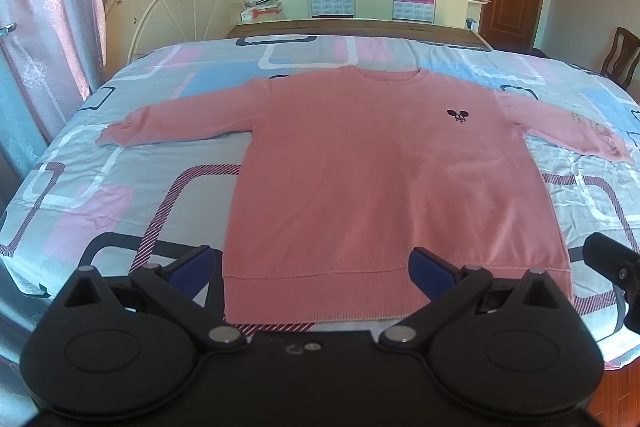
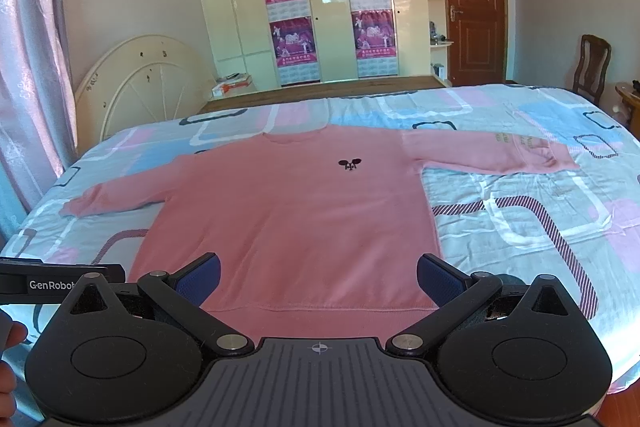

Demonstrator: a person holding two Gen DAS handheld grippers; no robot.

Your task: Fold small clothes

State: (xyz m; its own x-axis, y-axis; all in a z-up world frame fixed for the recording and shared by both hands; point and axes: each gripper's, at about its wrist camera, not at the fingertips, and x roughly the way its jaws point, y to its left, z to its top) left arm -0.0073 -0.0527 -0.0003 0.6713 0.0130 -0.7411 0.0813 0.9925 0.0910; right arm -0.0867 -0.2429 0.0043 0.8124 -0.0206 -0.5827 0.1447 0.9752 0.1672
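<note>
A pink long-sleeved sweater (image 1: 368,163) (image 2: 288,219) lies flat, front up, on the bed, both sleeves spread sideways and a small black mouse logo (image 1: 458,115) on the chest. Its hem faces me at the bed's near edge. My left gripper (image 1: 314,267) hovers open above the hem, nothing between its blue pads. My right gripper (image 2: 318,277) is open too, over the hem's right part. The left sleeve cuff (image 1: 116,133) and right sleeve cuff (image 2: 556,157) rest on the sheet.
The bed sheet (image 1: 120,187) has pink, blue and striped rectangles. A cream headboard (image 1: 168,7) leans at the left by a pink curtain (image 1: 40,27). Behind the bed stand a wardrobe (image 2: 320,7) and brown door (image 2: 472,3); a wooden chair (image 2: 592,67) is at right.
</note>
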